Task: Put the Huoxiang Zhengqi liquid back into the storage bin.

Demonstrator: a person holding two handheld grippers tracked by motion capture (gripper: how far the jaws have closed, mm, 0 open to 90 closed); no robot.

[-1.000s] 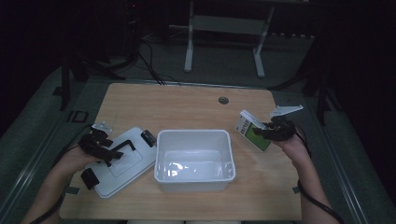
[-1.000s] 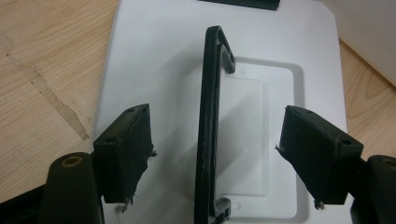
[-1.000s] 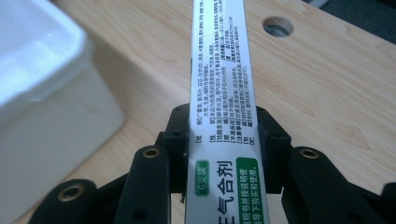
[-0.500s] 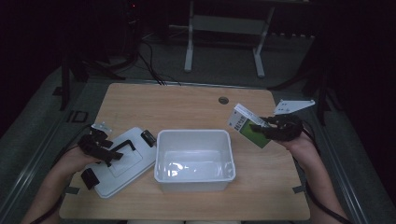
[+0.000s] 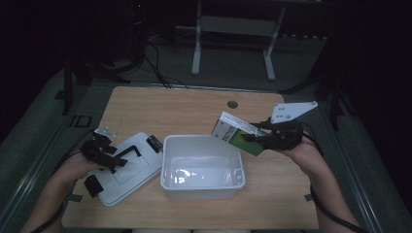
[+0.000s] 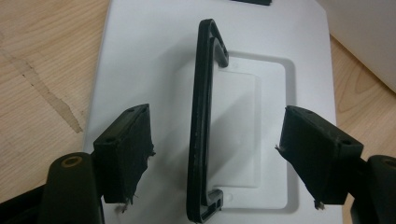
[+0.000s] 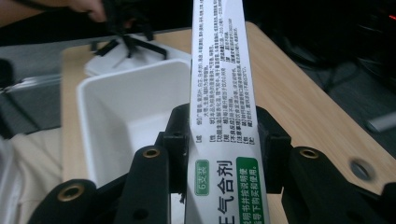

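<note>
Beyond the far edge of the light wooden tabletop (image 5: 160, 104): white metal stand legs (image 5: 196, 53), black cables (image 5: 156, 74) on grey floor. Near that edge, small round grommet (image 5: 232, 104).

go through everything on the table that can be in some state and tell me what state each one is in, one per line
Storage bin: open, lid off, nothing inside.
Lid: lying flat on the table left of the bin, black handle raised.
Green and white box: closed, held tilted in the air above the bin's right rim.
Right gripper: shut on the box.
Left gripper: open, jaws either side of the lid's handle, not touching it.
</note>
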